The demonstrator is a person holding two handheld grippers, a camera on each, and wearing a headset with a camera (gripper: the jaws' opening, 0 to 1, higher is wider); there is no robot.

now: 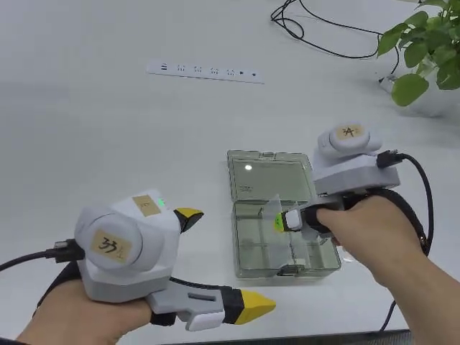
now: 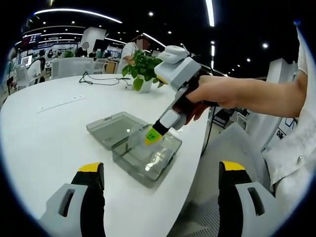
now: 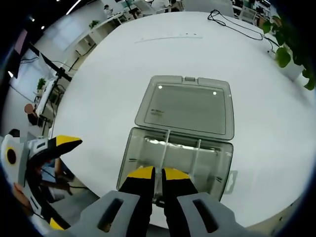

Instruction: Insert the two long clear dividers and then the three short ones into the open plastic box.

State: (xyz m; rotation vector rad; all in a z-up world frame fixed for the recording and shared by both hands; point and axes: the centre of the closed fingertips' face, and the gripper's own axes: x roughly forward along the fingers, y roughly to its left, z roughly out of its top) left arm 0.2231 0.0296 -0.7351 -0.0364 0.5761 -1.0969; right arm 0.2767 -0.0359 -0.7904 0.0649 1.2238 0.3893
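One clear divider (image 3: 164, 148) is pinched edge-on between the jaws of the right gripper (image 3: 158, 174), which stand narrow, almost together. It is held over the left half of the open plastic box (image 1: 251, 267), its far edge down among the compartments (seated or not: cannot tell). The box sits near the front edge of the white table (image 1: 108, 144), with its lid (image 1: 269, 176) laid flat behind it. More dividers (image 3: 197, 153) stand inside; the count is unclear through the clear walls. The left gripper (image 1: 223, 260) has its jaws wide apart with nothing between them. It is held left of and in front of the box, not touching it. Further back on the table are a white power strip (image 1: 205, 70), a black cable (image 1: 323, 36) and a potted plant (image 1: 424, 50) at far right.
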